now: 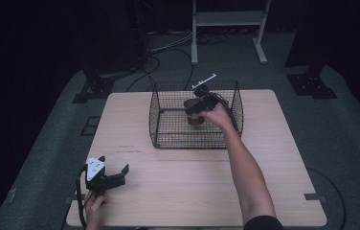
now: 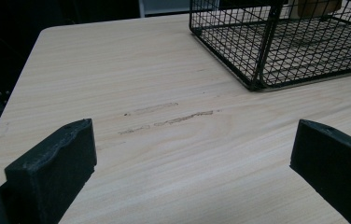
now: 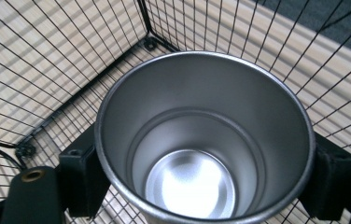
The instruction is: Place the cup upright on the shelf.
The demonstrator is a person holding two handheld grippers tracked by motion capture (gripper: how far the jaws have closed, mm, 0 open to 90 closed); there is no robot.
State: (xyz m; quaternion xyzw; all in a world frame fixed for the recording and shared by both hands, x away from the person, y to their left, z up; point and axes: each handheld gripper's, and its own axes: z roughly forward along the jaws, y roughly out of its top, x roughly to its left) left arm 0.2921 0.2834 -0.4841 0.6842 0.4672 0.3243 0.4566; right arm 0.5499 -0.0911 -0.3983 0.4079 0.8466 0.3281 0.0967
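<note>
R gripper (image 1: 198, 106) pinching steel cup (image 3: 205, 140) by its sides, upright, inside wire basket (image 1: 156, 115) toward desk's far edge; could slip on smooth wall or snag mesh if tilted. L gripper (image 1: 116, 173) spread, empty, near desk's front-left corner.

Pale wooden table (image 1: 178, 191), faint scuff marks (image 2: 164, 116) near its left side, black wire basket (image 1: 161, 115) standing toward its far edge
</note>
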